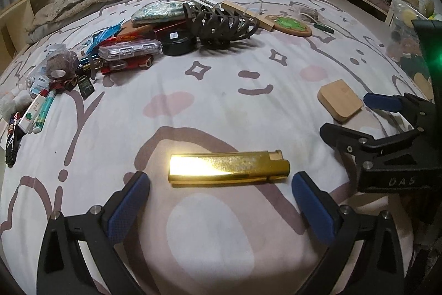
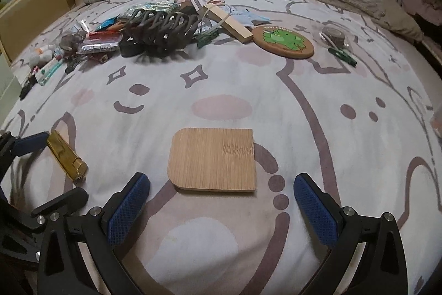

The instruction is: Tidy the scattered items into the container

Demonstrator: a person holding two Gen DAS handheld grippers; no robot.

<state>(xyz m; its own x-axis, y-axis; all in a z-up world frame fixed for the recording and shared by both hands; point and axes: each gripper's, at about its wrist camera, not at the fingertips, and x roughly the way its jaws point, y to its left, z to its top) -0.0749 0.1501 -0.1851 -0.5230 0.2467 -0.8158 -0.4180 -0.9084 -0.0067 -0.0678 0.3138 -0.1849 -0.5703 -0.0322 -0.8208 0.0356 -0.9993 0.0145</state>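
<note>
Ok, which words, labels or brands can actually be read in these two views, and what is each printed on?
"DAS": on the right tongs, black body.
"SAFETY": black stick at the bed's left edge, partly legible.
Round cork coaster with green figure: curved lettering, too blurred.
White tube and packets in the pile: too small.

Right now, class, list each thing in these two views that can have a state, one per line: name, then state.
left tool: open, empty, just short of the gold lighter.
right tool: open, empty, just short of the bamboo board.
gold lighter: lying flat, untouched.
bamboo board: lying flat on the bedspread, untouched.
black hair claw: lying on its side in the pile.
round coaster: flat, frog print up.
</note>
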